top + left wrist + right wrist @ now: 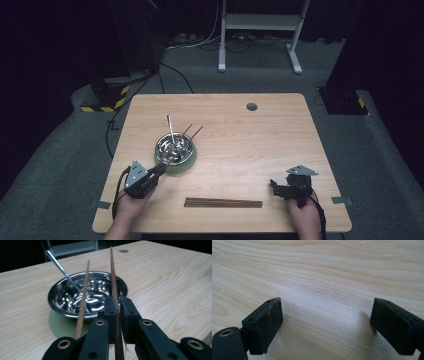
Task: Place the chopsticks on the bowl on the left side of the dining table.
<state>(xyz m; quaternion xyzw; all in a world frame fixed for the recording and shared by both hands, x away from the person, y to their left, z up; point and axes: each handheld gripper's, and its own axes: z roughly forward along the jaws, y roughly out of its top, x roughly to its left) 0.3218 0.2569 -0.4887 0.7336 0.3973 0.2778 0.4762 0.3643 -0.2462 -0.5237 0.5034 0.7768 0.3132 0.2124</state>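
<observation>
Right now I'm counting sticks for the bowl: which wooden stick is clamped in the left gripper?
The dark stick between the left gripper's shut jaws, pointing over the steel bowl. The paler stick leans beside the jaws; others lie on the table.

Grey carpet floor, dark curtained walls, white desk frame behind wooden table, hazard-striped base.

Bowl sits on mat at table left, w/ chopsticks near front edge, centre.
</observation>
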